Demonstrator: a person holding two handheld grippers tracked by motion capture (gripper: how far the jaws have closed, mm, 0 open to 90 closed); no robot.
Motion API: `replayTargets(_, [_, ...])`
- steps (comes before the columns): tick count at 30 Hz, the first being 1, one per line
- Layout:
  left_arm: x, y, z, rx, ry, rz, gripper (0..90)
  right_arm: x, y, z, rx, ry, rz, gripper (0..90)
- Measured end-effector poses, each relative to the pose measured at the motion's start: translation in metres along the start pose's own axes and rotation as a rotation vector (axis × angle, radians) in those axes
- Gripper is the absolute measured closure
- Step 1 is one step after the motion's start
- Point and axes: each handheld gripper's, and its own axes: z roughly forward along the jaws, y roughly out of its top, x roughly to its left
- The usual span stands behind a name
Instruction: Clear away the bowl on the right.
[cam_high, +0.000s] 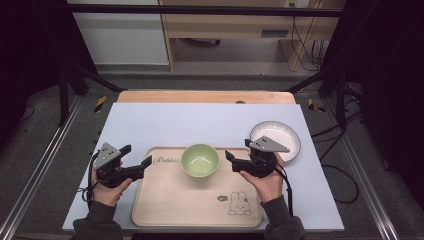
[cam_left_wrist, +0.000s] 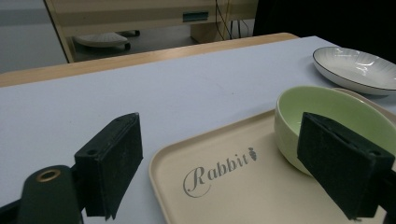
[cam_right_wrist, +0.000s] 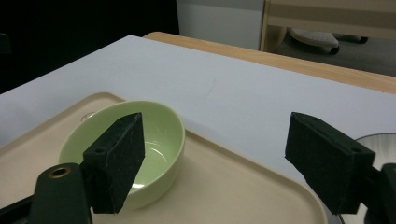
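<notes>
White plate (cam_right_wrist: 373, 140) cut off at frame edge

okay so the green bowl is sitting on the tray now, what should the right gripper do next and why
Probably turn the right hand-held gripper toward the white plate behind it: the green bowl already rests on the tray, its jaws stand open and empty, and the plate lies off the tray.

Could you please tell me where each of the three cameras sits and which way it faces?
High view: above the near table edge, looking forward and down; both hands, left gripper, right gripper.
Left gripper view: rides that gripper, facing the round pale green bowl.
Right gripper view: rides that gripper, facing the bowl.
All share the bowl on the beige rectangular tray.
</notes>
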Motion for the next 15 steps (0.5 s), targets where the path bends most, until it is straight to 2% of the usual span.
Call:
replayTargets(11, [0.005, -0.008, 0.005, 0.026, 0.025, -0.004, 13.1, -0.017, -0.022, -0.019, 0.023, -0.049, 0.011, 16.2])
replayTargets(15, [0.007, -0.01, 0.005, 0.034, 0.029, -0.006, 13.1, -0.018, -0.027, -0.022, 0.033, -0.053, 0.007, 16.1])
